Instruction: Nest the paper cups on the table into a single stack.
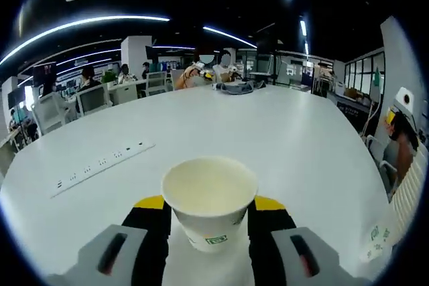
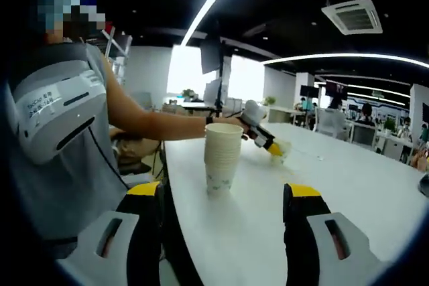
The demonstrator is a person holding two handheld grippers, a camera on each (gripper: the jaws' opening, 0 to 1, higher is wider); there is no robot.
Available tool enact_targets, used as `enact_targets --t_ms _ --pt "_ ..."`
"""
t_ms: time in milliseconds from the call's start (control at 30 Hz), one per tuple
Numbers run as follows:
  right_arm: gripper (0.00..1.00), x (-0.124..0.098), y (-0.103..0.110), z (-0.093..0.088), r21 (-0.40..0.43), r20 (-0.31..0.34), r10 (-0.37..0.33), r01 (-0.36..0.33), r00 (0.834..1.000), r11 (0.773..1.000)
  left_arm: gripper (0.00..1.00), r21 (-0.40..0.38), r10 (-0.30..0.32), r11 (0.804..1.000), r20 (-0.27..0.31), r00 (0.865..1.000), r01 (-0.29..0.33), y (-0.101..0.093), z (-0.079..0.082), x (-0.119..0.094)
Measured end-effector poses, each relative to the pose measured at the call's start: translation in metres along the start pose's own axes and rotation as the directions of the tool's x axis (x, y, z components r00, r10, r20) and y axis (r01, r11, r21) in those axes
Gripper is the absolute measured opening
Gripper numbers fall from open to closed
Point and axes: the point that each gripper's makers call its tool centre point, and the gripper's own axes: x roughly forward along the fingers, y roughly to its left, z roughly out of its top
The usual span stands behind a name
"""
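Paper cup (image 1: 209,200) base hidden between jaws

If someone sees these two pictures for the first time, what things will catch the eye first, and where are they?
In the left gripper view, a single paper cup stands between the jaws of the left claw, its open mouth facing the camera, on the wide white table. In the right gripper view, a tall stack of cups stands on the table ahead of the open right claw, with a person's arm reaching behind it.
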Motion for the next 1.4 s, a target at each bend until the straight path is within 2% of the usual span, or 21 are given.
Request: enact_targets --t_ms 167,400,600,700,800,867,1167,1300,1400 --pt "0.76 0.006 0.000 -0.001 0.003 -0.046 0.022 -0.022 0.999 1.000 0.48 -0.019 0.007 1.000 0.041 0.999 -0.007 0.011 0.002 -0.008" --pt "0.76 0.015 0.000 0.000 0.023 -0.057 0.051 -0.050 0.997 0.999 0.48 -0.039 0.014 0.999 0.095 0.995 -0.010 0.019 0.005 -0.022" --pt "0.77 0.017 -0.002 -0.003 0.052 -0.093 0.072 -0.068 0.993 0.996 0.48 0.001 -0.015 1.000 0.111 0.994 0.015 0.004 0.019 -0.044" --pt "0.77 0.017 -0.004 -0.007 0.049 -0.122 0.068 -0.062 0.990 0.997 0.48 -0.008 -0.038 0.999 0.167 0.985 0.040 -0.010 0.041 -0.067" --pt "0.77 0.018 -0.005 -0.009 0.048 -0.136 0.068 -0.062 0.988 0.997 0.48 0.038 -0.055 0.998 0.215 0.975 0.048 -0.025 0.064 -0.092" --pt "0.77 0.019 -0.007 -0.010 0.047 -0.141 0.070 -0.064 0.988 0.997 0.48 0.060 -0.059 0.997 0.235 0.970 0.047 -0.032 0.073 -0.105" --pt "0.77 0.031 -0.010 -0.005 0.048 -0.135 0.088 -0.082 0.987 0.995 0.48 0.077 -0.114 0.992 0.272 0.956 0.096 -0.059 0.095 -0.140" --pt "0.77 0.032 -0.011 0.001 0.032 -0.132 0.088 -0.085 0.987 0.996 0.48 0.058 -0.153 0.988 0.312 0.938 0.142 -0.075 0.108 -0.161" --pt "0.77 0.033 -0.013 0.004 0.023 -0.131 0.086 -0.084 0.988 0.996 0.48 0.066 -0.159 0.987 0.337 0.928 0.146 -0.083 0.116 -0.173"
